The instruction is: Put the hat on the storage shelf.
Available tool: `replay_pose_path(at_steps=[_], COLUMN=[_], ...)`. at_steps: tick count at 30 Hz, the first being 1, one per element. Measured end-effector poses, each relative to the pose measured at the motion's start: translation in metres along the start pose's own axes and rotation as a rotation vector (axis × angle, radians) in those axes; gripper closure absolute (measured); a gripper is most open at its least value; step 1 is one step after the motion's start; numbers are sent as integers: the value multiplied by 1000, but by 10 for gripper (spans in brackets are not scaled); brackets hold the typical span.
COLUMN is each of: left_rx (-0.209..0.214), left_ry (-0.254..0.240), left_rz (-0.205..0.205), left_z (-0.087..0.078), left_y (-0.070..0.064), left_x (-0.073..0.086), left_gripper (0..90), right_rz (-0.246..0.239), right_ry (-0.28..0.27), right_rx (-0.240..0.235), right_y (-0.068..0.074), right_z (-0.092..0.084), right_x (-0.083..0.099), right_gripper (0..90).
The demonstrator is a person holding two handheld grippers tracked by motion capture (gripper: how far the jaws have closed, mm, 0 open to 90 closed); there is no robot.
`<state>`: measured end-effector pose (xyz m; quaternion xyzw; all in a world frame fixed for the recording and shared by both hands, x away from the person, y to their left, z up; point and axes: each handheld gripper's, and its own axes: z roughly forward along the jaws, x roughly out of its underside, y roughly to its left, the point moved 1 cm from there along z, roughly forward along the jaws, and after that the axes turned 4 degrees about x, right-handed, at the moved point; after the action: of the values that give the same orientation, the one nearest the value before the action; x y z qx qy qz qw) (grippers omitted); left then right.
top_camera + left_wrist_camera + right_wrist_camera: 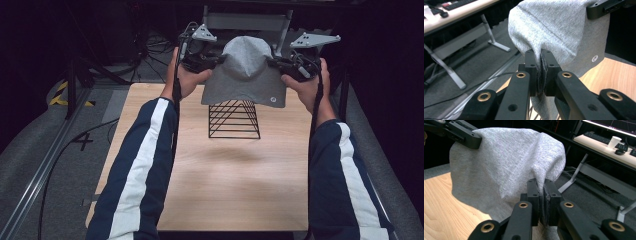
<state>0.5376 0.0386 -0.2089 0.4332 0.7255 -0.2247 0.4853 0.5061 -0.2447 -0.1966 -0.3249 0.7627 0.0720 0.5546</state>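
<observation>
Your left hand-held gripper point(216, 60) and right hand-held gripper point(274, 62) each pinch an edge of the grey knit fabric garment point(246, 70), held aloft above the black wire rack point(234, 119) on the wooden surface point(210, 185). Uneven pulling could slip a pinched edge free, or the hem could snag the rack.

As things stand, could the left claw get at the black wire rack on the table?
Probably not yet: the left claw is shut on the grey cloth, which hangs over the wire rack and is also clamped by the right claw.
</observation>
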Motion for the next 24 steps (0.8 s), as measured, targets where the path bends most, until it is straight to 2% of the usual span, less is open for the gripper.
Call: replay_pose_path(at_steps=[2, 6, 9, 15, 18, 24], left_rx=[-16, -26, -34, -63, -57, -24], left_ry=[15, -12, -16, -38, -37, -21], left_rz=[-3, -20, 0, 9, 9, -14], left_z=[3, 4, 4, 3, 4, 10], left_y=[4, 7, 7, 9, 9, 9], left_x=[4, 4, 2, -5, -5, 10], left_gripper=[850, 850, 851, 852, 852, 852], right_rz=[2, 11, 10, 12, 3, 4], right_ry=[5, -1, -15, -29, -24, -5], right_rx=[1, 12, 16, 25, 15, -2], right_y=[-1, -4, -5, -7, -5, -2], right_z=[3, 7, 7, 9, 13, 18], right_x=[3, 4, 1, -4, -5, 2], right_gripper=[851, 851, 851, 851, 851, 851])
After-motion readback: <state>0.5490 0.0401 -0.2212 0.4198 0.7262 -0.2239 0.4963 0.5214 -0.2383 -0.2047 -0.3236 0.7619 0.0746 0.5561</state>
